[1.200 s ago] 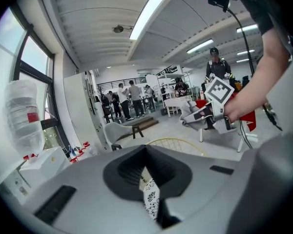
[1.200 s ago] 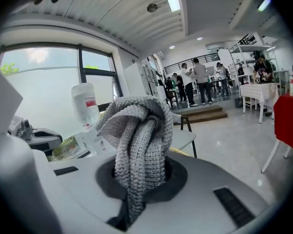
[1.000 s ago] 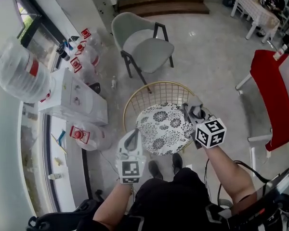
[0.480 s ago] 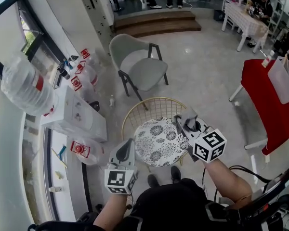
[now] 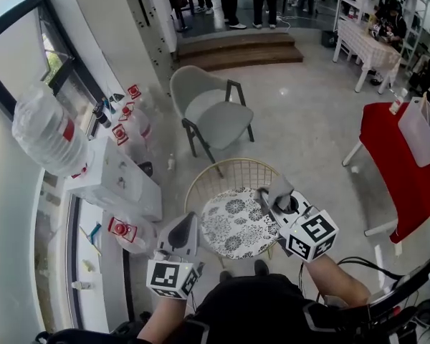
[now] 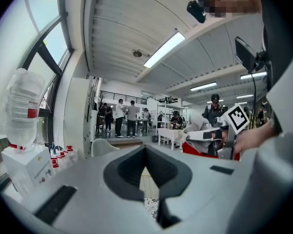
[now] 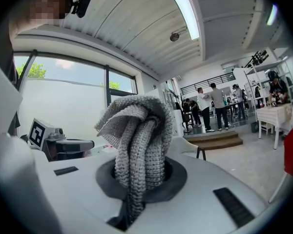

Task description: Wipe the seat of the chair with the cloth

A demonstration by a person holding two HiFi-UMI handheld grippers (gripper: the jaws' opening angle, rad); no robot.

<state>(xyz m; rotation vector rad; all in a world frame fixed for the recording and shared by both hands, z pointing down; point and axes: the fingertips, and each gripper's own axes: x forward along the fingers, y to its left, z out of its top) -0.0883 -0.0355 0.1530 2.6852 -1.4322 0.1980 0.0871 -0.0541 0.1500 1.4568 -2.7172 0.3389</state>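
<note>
The chair has a gold wire back (image 5: 229, 170) and a round seat (image 5: 233, 224) with a black-and-white flower print; it stands just in front of my feet. My right gripper (image 5: 274, 196) hovers at the seat's right rim, shut on a bunched grey knitted cloth (image 5: 279, 187). In the right gripper view the cloth (image 7: 139, 138) sticks up out of the right gripper (image 7: 136, 182). My left gripper (image 5: 188, 224) hangs beside the seat's left rim, tilted upward, shut and holding nothing. A narrow strip of the seat (image 6: 150, 206) shows below the left gripper (image 6: 146, 177).
A grey chair (image 5: 215, 117) stands further out on the tiled floor. A white water dispenser (image 5: 115, 178) with a big bottle (image 5: 46, 138) and spare bottles (image 5: 125, 228) line the window wall at left. A red-covered table (image 5: 408, 156) is at right; steps (image 5: 236, 49) and several people behind.
The view has pulled back and the chair looks smaller. My left gripper drew off the seat's left edge toward me. The right gripper kept the cloth near the seat's right rim.
</note>
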